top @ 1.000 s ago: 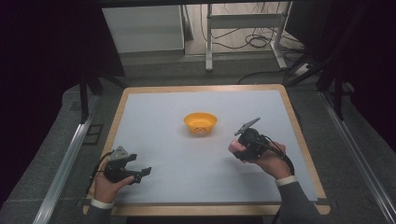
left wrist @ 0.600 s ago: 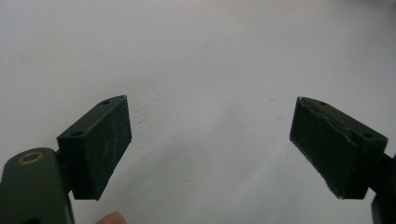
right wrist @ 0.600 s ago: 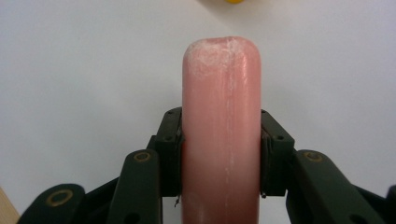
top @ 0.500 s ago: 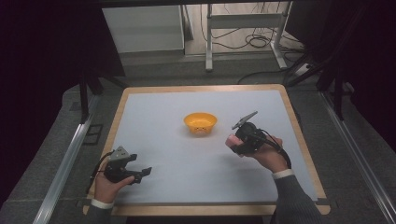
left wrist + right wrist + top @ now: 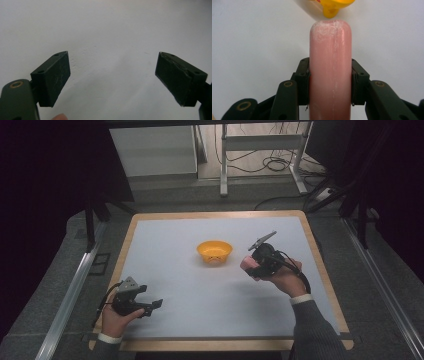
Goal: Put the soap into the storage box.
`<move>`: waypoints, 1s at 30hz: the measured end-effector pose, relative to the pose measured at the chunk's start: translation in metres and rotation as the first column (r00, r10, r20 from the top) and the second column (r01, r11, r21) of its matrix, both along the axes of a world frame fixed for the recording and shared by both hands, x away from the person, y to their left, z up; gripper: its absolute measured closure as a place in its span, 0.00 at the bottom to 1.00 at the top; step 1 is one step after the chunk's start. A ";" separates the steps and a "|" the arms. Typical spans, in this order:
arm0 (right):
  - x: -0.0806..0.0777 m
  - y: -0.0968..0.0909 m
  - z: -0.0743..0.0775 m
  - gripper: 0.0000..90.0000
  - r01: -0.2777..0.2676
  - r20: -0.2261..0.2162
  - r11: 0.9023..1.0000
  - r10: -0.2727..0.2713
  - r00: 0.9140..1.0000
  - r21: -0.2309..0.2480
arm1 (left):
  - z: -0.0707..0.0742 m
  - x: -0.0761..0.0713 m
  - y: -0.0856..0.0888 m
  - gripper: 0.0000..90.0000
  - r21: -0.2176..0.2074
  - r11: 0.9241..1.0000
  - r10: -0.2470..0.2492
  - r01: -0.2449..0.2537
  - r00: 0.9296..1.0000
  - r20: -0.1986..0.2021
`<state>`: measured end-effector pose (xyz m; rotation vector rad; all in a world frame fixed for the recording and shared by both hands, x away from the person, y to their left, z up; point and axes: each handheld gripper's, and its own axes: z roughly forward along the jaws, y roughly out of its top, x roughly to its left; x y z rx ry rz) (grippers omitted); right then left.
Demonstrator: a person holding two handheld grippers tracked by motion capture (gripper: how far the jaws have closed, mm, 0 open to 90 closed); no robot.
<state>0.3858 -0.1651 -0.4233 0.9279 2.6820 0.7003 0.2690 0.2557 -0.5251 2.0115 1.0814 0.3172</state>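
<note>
The table (image 5: 165, 235) under my hands is the biggest thing here, a pale grey-white top framed in a light wooden border, its near edge partly cut off by my sleeves at the bottom of the high view. Near the middle of the table, a little toward the far edge, sits the orange bowl (image 5: 214, 252); in the right gripper view I catch just a slice of it at the top edge, the rest cropped away. My right gripper (image 5: 252, 266) hangs right of the bowl, between it and the right edge, apart from it, and its jaws are clamped on the pink sausage-shaped piece (image 5: 330, 67), one pad pressed against each side. That piece points toward the bowl, its rounded tip just short of the bowl in the right gripper view; its lower end runs out of the bottom of that view, and from above I make out just a pink end poking past my fist, so I cannot tell its full length. My left gripper (image 5: 150, 306) rests near the near left corner, jaws spread wide with nothing between them but bare table top; a fingertip (image 5: 58, 117) peeks in at the bottom of the left gripper view.
</note>
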 end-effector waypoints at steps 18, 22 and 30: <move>0.015 0.019 0.000 0.66 -0.034 -0.002 0.999 0.034 0.999 -0.006 | 0.000 0.000 0.000 0.15 -0.001 1.000 -0.001 0.001 1.000 -0.002; 0.019 0.022 0.000 0.66 -0.046 0.001 0.999 0.046 0.999 -0.003 | 0.000 0.000 0.000 0.15 0.001 1.000 -0.003 0.003 1.000 -0.003; 0.027 0.026 0.002 0.66 -0.044 -0.002 0.999 0.044 0.999 0.005 | 0.000 0.000 -0.001 0.15 0.002 1.000 -0.003 0.003 1.000 -0.003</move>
